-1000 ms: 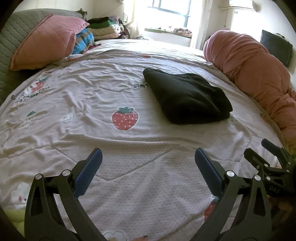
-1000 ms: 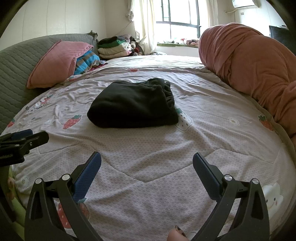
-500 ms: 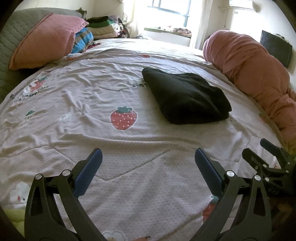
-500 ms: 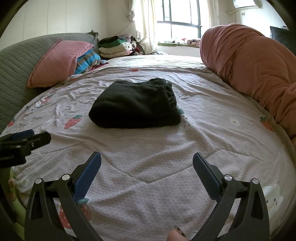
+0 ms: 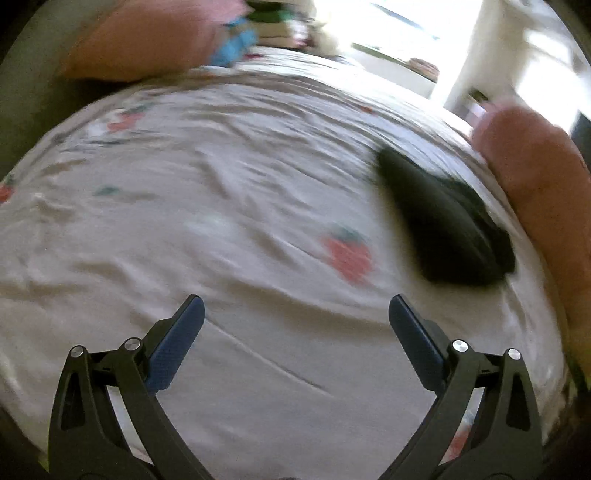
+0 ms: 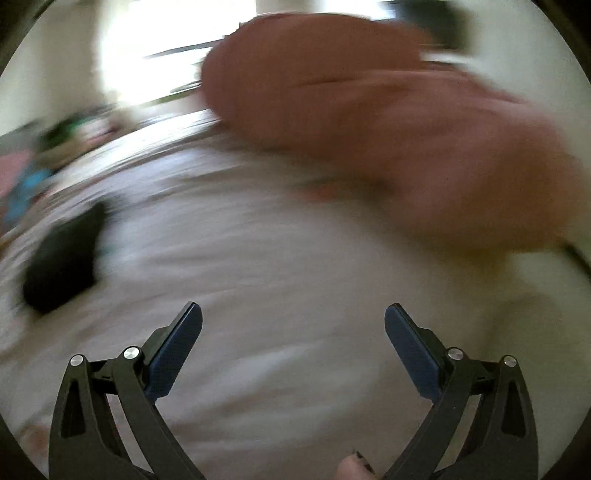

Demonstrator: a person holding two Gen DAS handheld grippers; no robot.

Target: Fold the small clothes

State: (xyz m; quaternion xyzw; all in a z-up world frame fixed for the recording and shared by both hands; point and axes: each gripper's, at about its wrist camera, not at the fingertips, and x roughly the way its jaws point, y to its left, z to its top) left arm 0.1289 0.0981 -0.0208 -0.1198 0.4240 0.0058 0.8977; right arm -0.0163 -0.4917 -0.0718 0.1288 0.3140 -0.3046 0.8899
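A folded black garment [image 5: 447,225] lies on the bed's pale strawberry-print cover [image 5: 221,206], at the right of the blurred left wrist view. My left gripper [image 5: 295,317] is open over bare cover, short of the garment and to its left. In the right wrist view, also smeared by motion, the same black garment [image 6: 62,266] sits at the far left. My right gripper [image 6: 293,325] is open above bare cover [image 6: 288,266], well to the right of the garment. Neither gripper holds anything.
A large rolled salmon-pink quilt [image 6: 388,129] runs along the bed's right side [image 5: 539,177]. A pink pillow [image 5: 144,40] and stacked clothes lie at the head end. A bright window [image 5: 399,22] is beyond. A fingertip [image 6: 354,469] shows at the bottom edge.
Both views have turned sharply and blurred. The left one swung left, so the garment slid right; the right one swung right toward the pink quilt. Both grippers stay open. The garment lies unmoved.
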